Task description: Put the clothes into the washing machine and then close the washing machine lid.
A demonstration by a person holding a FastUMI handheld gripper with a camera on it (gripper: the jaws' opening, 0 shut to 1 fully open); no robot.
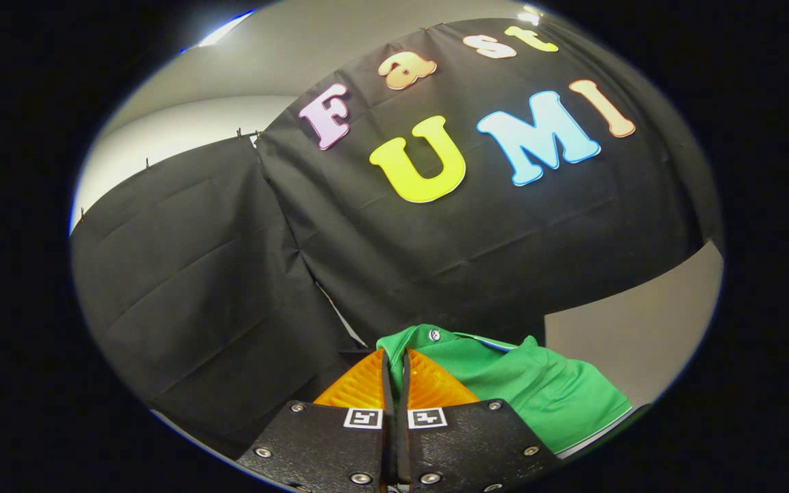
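We are pinching the green shirt (pixel 504 383) in our tongs (pixel 394 373) | shirt hanging by the black wall | washer, lid: both waiting, we think

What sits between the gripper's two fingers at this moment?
In the gripper view, a fold of the green shirt is pinched between the gripper fingers, which are nearly closed on it; the rest of the shirt spreads beyond and beside them.
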